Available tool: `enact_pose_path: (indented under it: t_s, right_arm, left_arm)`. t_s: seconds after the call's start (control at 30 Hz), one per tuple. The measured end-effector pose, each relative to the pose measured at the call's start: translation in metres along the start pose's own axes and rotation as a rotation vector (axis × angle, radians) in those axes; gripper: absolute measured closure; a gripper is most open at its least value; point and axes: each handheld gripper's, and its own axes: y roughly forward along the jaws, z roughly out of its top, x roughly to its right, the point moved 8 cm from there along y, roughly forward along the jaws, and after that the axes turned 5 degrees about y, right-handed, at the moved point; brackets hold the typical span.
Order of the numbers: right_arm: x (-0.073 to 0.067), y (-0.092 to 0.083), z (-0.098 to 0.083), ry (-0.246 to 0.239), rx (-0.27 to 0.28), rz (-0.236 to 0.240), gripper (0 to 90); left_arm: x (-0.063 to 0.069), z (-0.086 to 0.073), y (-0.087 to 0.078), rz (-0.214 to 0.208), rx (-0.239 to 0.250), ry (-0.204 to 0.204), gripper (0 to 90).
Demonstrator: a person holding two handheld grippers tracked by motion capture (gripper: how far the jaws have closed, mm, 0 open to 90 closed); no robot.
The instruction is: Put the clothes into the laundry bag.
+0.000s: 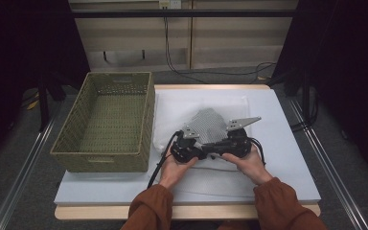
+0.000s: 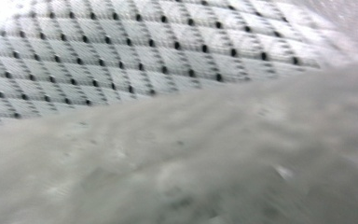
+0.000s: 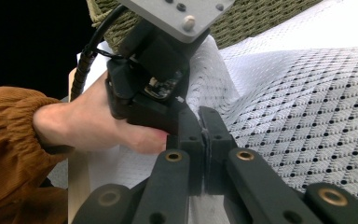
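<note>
A white cloth (image 1: 210, 125) with a dotted diamond weave lies rumpled on the pale board (image 1: 287, 158). Both hands meet at its near edge. My right gripper (image 3: 205, 135) is shut, with a thin fold of the cloth (image 3: 307, 93) pinched between its pads. My left gripper (image 3: 179, 100) sits right against it, tips buried in bunched cloth, apparently shut on it. From above, the left gripper (image 1: 199, 149) and right gripper (image 1: 225, 145) point at each other, nearly touching. In the left gripper view the cloth (image 2: 121, 56) presses close to the lens, blurred, hiding the jaws.
A deep olive woven basket (image 1: 105, 158) stands along the board's left side, beside the cloth; its wall (image 3: 242, 23) shows behind the left gripper. Metal rails run along both sides of the table. Cables hang at the back wall.
</note>
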Motion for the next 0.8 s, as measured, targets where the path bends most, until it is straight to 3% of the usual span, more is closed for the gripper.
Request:
enact_pose_path:
  t_s: [0.03, 0.13, 0.2, 0.27, 0.43, 0.6, 0.8]
  right_arm:
    - [0.0, 0.0, 0.0, 0.0, 0.001, 0.0, 88.8]
    - [0.0, 0.001, -0.001, 0.001, -0.005, 0.001, 88.9]
    - [0.0, 0.001, -0.001, 0.002, -0.006, 0.001, 88.9]
    - [0.001, 0.0, -0.001, 0.004, -0.006, 0.0, 88.9]
    - [0.004, 0.001, -0.004, 0.012, -0.014, -0.002, 88.9]
    - [0.006, -0.001, -0.004, 0.013, -0.011, -0.007, 88.9]
    - [0.008, -0.001, -0.005, 0.016, -0.014, -0.014, 88.9]
  left_arm:
    - [-0.002, 0.001, 0.001, 0.015, 0.008, -0.018, 87.1]
    - [-0.005, 0.002, 0.002, 0.045, 0.016, -0.015, 87.1]
    - [-0.006, -0.001, 0.004, 0.031, 0.007, -0.003, 86.7]
    - [-0.007, -0.006, 0.008, 0.027, 0.006, -0.027, 85.2]
    - [-0.006, -0.009, 0.006, 0.015, -0.01, -0.016, 78.3]
    - [-0.001, -0.012, -0.004, -0.014, -0.018, 0.014, 67.2]
    - [0.005, -0.02, -0.027, -0.047, -0.01, 0.034, 59.2]
